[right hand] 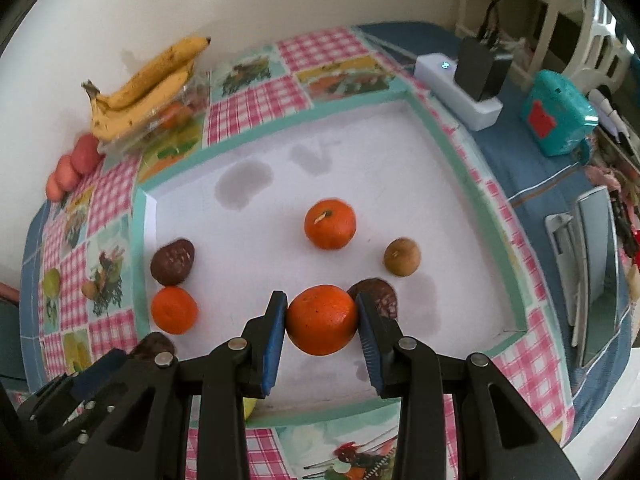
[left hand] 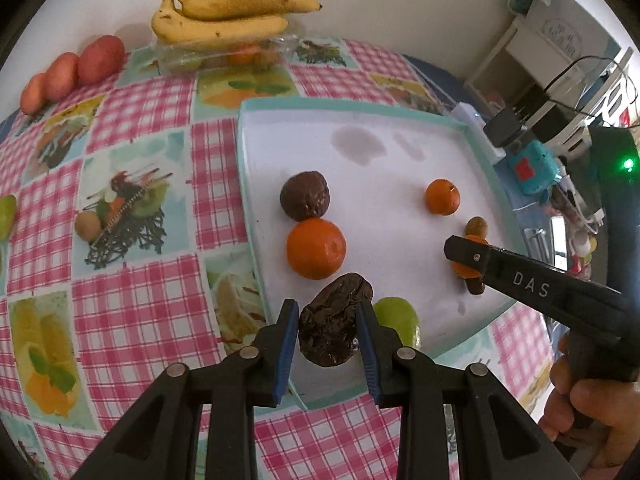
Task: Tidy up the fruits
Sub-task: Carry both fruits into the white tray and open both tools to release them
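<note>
A white tray with a teal rim lies on the checked tablecloth. My left gripper is shut on a wrinkled dark brown fruit at the tray's near edge, beside a green fruit. My right gripper is shut on an orange over the tray; it also shows in the left wrist view. On the tray lie another orange, a dark round fruit, a small orange, a small brown fruit and a dark fruit.
Bananas rest on a clear plastic box by the wall. Red fruits line the far left. A small brown fruit and a green fruit lie on the cloth. A power strip and teal box stand right.
</note>
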`<state>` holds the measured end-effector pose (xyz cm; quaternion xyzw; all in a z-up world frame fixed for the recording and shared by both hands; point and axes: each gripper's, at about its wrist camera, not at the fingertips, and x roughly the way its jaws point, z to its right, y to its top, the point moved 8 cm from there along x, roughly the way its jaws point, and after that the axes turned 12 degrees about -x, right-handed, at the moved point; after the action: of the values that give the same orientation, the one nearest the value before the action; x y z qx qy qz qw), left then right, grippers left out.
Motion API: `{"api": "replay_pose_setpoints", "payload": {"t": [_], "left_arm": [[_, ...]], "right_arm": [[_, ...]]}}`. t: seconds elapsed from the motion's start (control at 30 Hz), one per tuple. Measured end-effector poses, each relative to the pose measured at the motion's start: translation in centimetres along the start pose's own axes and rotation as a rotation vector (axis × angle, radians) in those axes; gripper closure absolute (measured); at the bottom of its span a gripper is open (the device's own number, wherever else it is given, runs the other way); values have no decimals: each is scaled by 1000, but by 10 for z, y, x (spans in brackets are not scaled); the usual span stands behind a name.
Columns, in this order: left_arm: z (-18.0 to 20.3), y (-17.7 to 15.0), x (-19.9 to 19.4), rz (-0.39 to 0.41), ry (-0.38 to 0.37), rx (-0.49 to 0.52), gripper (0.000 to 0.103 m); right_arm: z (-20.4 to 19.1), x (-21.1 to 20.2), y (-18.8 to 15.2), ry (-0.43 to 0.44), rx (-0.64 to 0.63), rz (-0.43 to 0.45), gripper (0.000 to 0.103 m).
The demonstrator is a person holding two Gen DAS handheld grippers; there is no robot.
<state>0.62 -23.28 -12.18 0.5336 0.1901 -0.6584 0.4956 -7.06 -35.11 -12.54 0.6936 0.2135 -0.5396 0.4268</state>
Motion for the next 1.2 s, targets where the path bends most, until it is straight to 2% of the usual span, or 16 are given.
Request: {"api": "replay_pose_setpoints", "payload": {"t": [0.57, 1.0, 1.2], "left_arm": [[-2, -6, 16, -24, 42, 3, 71], [0, -4, 13, -34, 46, -3, 71], [4, 0, 1, -20, 23, 10, 70]], "right_arm": [[-7, 28, -15, -14, -40, -88, 66], [-5, 27, -17, -33, -56, -98, 66], [-9, 24, -10, -44, -65, -90, 65]]}}
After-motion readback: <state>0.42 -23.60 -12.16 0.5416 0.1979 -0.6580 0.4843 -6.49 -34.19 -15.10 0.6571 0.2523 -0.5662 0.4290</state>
